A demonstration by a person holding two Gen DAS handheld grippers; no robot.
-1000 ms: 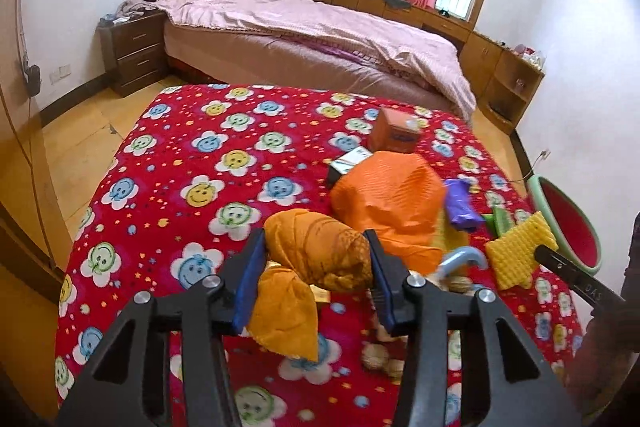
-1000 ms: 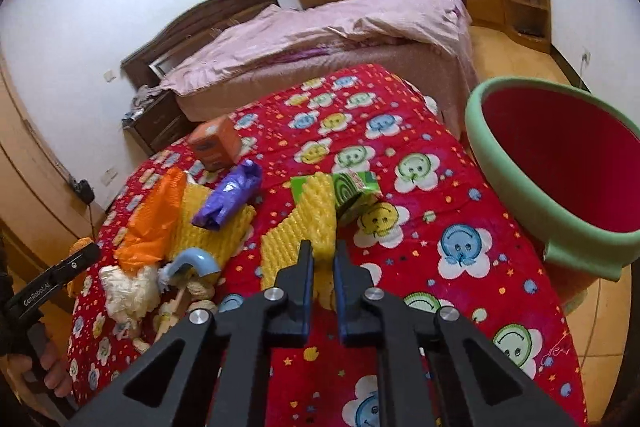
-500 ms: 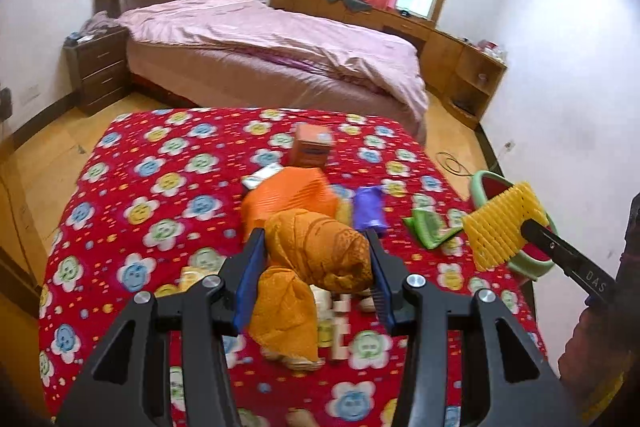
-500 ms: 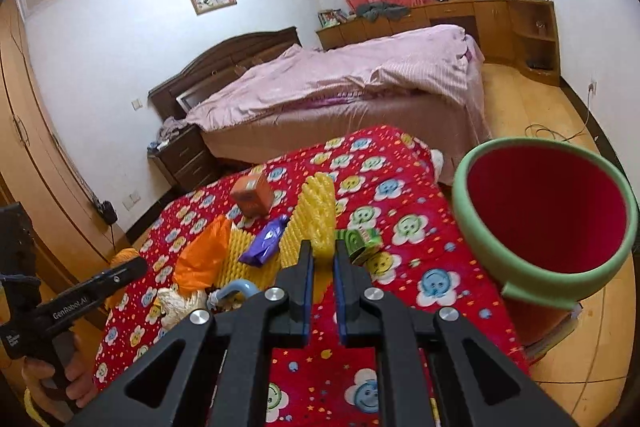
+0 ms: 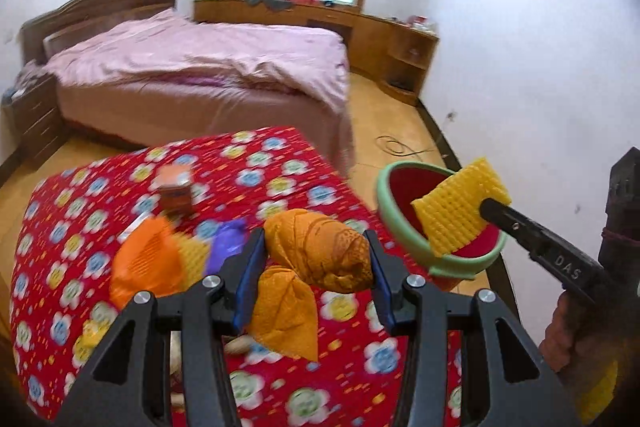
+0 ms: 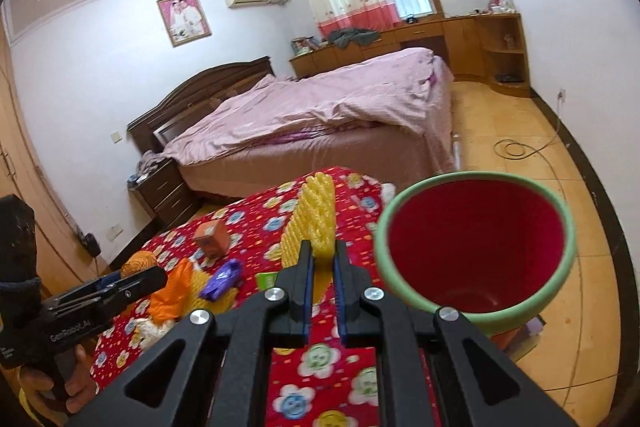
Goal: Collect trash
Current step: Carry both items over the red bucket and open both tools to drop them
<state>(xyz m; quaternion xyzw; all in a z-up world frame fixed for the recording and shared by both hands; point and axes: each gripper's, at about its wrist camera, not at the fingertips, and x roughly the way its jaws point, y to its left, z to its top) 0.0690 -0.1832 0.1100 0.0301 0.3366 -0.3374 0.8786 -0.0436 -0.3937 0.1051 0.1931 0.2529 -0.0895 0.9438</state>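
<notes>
My left gripper [image 5: 314,267] is shut on a crumpled orange net bag [image 5: 320,255] and holds it above the red flowered table [image 5: 280,163]. My right gripper [image 6: 322,259] is shut on a yellow foam net [image 6: 310,223]; in the left wrist view the yellow foam net [image 5: 460,211] hangs over the rim of the green bin with a red inside [image 5: 400,195]. In the right wrist view the bin [image 6: 476,247] stands just right of the foam. Trash left on the table: an orange bag [image 5: 144,259], a purple wrapper [image 6: 222,279], an orange box [image 6: 212,237], a green packet [image 6: 266,281].
A bed with a pink cover [image 6: 320,107] stands behind the table. A nightstand [image 6: 168,191] is at its left and wooden cabinets [image 6: 480,43] line the far wall. A cable [image 6: 520,147] lies on the wooden floor right of the bed.
Both grippers have lifted off the table and swung right. The yellow foam has gone from the tabletop to the bin's rim, and the orange net bag has followed towards the bin.
</notes>
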